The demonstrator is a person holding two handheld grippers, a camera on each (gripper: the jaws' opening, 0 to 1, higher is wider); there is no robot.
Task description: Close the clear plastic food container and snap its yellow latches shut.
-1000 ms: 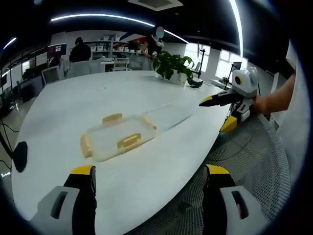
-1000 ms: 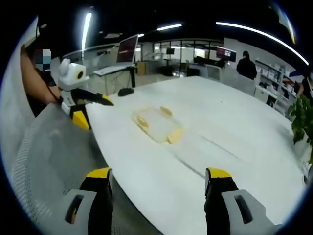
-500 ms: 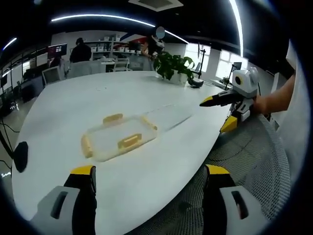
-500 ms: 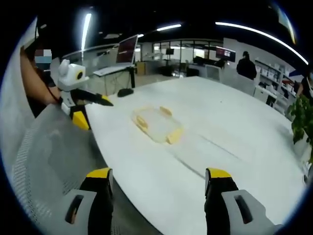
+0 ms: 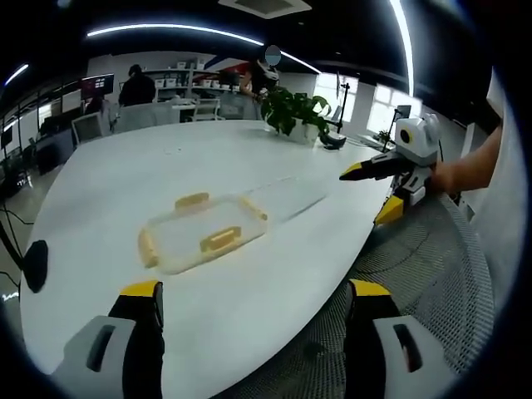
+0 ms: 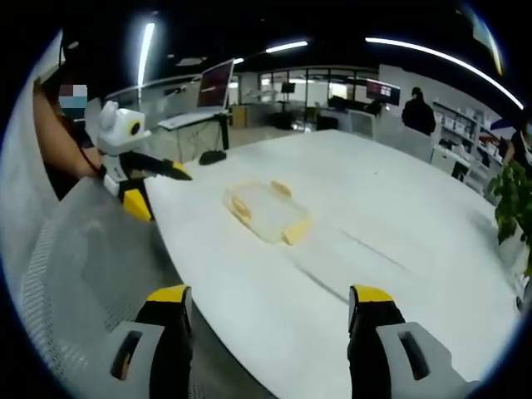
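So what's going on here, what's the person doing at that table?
A person holds a gripper in each hand above the edge of a white table, and neither is touching anything. The left gripper and the right gripper are both open and empty. Out on the table lies a clear plastic container with yellow latches; beside it lies what looks like its clear lid. No closing or latching has begun. A potted plant stands farther back.

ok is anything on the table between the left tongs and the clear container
Nothing visible. Bare white table lies between the open left tongs and the clear container. The potted plant stands far behind it.
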